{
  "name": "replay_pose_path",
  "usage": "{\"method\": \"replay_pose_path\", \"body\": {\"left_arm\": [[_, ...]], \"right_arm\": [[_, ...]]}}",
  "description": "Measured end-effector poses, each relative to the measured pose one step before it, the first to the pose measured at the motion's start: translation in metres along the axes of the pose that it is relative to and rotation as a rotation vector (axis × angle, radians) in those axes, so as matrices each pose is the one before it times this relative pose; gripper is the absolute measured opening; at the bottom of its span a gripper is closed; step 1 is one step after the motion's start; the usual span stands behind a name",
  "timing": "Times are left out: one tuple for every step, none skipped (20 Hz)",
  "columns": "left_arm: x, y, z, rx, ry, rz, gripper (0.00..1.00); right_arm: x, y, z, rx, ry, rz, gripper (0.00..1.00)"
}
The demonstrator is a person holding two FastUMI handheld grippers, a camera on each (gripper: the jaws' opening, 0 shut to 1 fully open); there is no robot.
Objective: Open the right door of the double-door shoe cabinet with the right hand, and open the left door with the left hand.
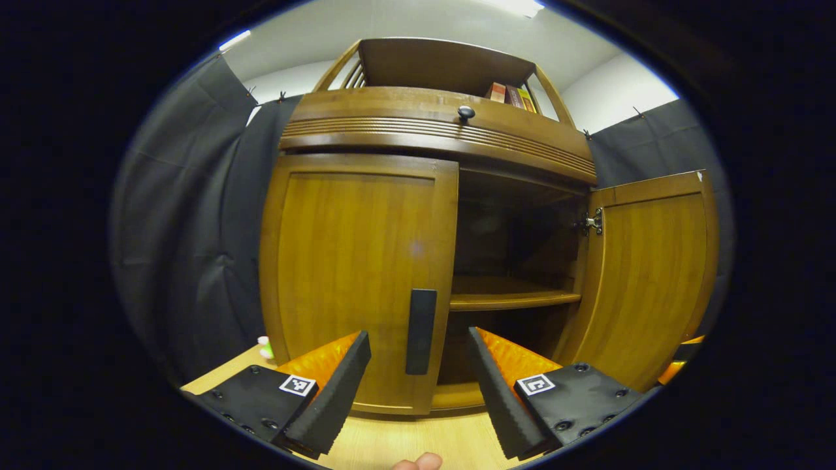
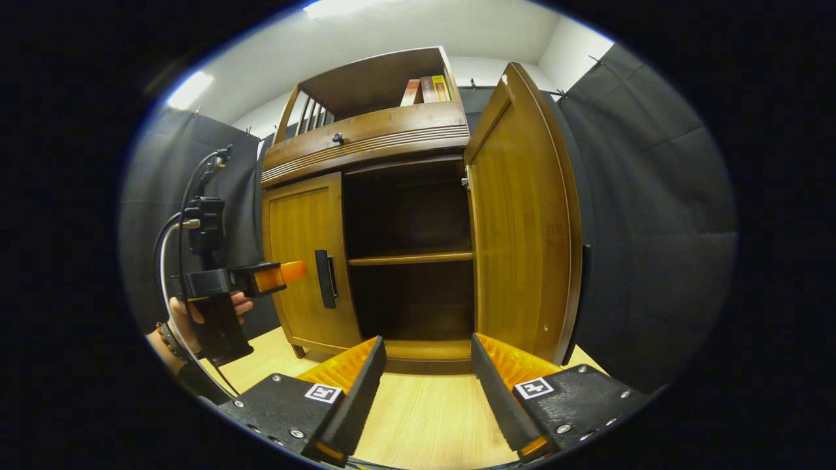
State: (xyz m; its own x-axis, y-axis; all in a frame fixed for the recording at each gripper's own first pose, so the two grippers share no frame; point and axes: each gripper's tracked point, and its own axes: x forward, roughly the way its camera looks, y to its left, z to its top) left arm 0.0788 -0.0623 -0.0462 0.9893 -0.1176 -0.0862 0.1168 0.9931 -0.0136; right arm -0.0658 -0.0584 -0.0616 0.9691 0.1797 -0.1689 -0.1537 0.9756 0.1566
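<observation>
We have 1 of the 2 doors done, by the look of it. Starting at the left, our left gripper (image 1: 420, 372) has its jaws spread wide and empty, and the left door (image 1: 356, 274) stands shut straight ahead of them, its handle (image 1: 420, 331) sitting between the 2 fingers and just above their tips, not yet touched as far as we can tell. In the right gripper view the same gripper (image 2: 294, 271) sits just beside that handle (image 2: 325, 279), held by a hand (image 2: 196, 316) with a cable looping above it. Moving right, the cabinet's (image 1: 437, 124) open bay shows a bare shelf (image 1: 513, 299) ahead of the right finger, and the right door (image 2: 522, 222) is swung fully out, up and to the right of our right gripper (image 2: 428, 372), whose jaws are also wide apart and holding nothing. The main risk, we judge, is closing the left jaws short of the handle or on its edge only, so they slip off when we pull. Pulling straight back instead of along the hinge arc could twist the grip loose or drag the cabinet. The loose cable might snag on the door as it swings.
</observation>
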Motion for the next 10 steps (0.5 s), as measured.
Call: {"method": "replay_pose_path", "body": {"left_arm": [[0.00980, 0.00057, -0.00295, 0.00964, 0.00203, 0.00344, 0.94], [0.01138, 0.00011, -0.00489, 0.00804, 0.00283, 0.00764, 0.94], [0.01066, 0.00145, -0.00625, 0.00353, 0.01277, 0.00557, 0.94], [0.01134, 0.00063, -0.00498, -0.00035, 0.00557, 0.00405, 0.94], [0.01116, 0.00072, -0.00553, -0.00667, 0.00887, 0.00916, 0.94], [0.00895, 0.00022, -0.00460, -0.00868, 0.01235, 0.00283, 0.94], [0.00903, 0.00000, -0.00399, -0.00625, 0.00474, -0.00123, 0.95], [0.00808, 0.00045, -0.00297, -0.00181, 0.00288, 0.00157, 0.95], [0.00397, 0.00228, -0.00333, 0.00198, 0.00591, 0.00386, 0.95], [0.00387, 0.00062, -0.00355, -0.00114, 0.00574, 0.00046, 0.95]], "right_arm": [[-0.00102, 0.00146, -0.00105, 0.01180, 0.00472, 0.00735, 0.95], [-0.00166, 0.00070, -0.00023, 0.00499, 0.00410, 0.00292, 0.84], [-0.00186, -0.00063, -0.00049, -0.00186, 0.00279, -0.00141, 0.84], [-0.00138, -0.00284, -0.00012, -0.00852, -0.00180, -0.00604, 0.84], [-0.00191, -0.00289, 0.00025, -0.01453, -0.00547, -0.01000, 0.85], [-0.00114, -0.00122, -0.00032, -0.01127, 0.00042, -0.00716, 0.85], [-0.00135, -0.00095, -0.00173, -0.00786, 0.00471, -0.00360, 0.85], [-0.00018, 0.00083, -0.00063, -0.00211, 0.00251, -0.00164, 0.85], [-0.00064, -0.00040, -0.00011, 0.00082, -0.00054, -0.00383, 0.85], [-0.00055, -0.00112, -0.00054, 0.00237, -0.00106, -0.00286, 0.85]]}}
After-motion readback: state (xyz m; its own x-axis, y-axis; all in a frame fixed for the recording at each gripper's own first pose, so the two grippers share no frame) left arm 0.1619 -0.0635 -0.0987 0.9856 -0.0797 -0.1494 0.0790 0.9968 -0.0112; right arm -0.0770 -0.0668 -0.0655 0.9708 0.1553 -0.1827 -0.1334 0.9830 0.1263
